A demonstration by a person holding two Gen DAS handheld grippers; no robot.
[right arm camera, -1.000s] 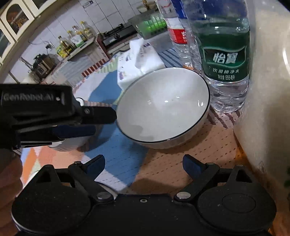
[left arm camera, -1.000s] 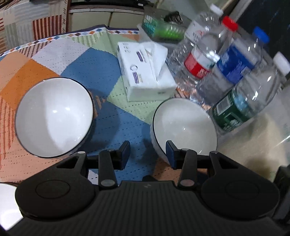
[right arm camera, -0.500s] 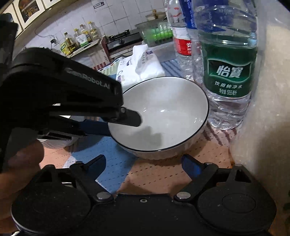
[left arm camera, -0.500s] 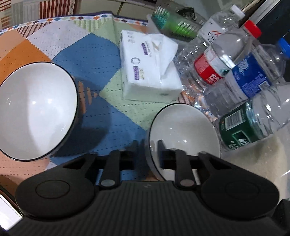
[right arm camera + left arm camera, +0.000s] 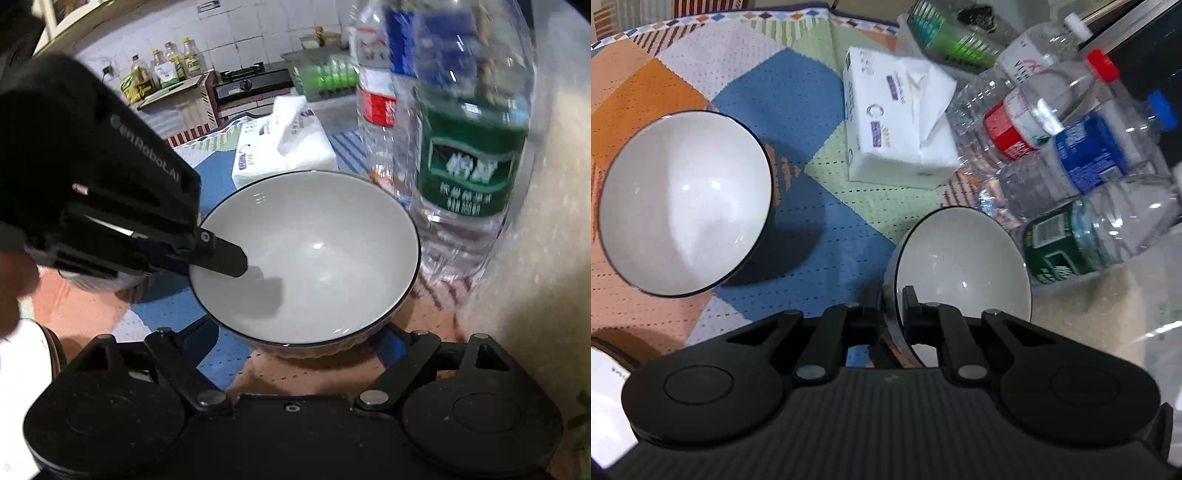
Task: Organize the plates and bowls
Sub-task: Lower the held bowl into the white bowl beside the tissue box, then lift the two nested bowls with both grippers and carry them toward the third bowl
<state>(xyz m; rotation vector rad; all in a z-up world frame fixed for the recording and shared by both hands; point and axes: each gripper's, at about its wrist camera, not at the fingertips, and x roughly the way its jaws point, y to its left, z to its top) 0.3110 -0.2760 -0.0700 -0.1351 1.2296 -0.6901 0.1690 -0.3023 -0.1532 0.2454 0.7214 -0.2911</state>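
A white bowl with a dark rim (image 5: 964, 258) is tilted up beside the water bottles. My left gripper (image 5: 891, 295) is shut on its near rim, one finger inside and one outside. The same bowl (image 5: 314, 258) fills the right wrist view, with the left gripper's finger (image 5: 221, 256) over its left rim. My right gripper (image 5: 299, 338) is open, its fingers spread wide either side of the bowl's near base without pinching it. A second white bowl (image 5: 683, 206) stands to the left on the patterned cloth. A white plate edge (image 5: 605, 398) shows at the bottom left.
A tissue pack (image 5: 897, 122) lies behind the bowls. Several water bottles (image 5: 1071, 155) crowd the right side, the green-labelled one (image 5: 469, 162) close to the held bowl. A green-and-clear box (image 5: 945, 37) sits at the back. A pale stone surface (image 5: 535, 258) rises at the right.
My left gripper closed on the right bowl's rim and tilted the bowl up. My right gripper moved in closer around the bowl's near side.
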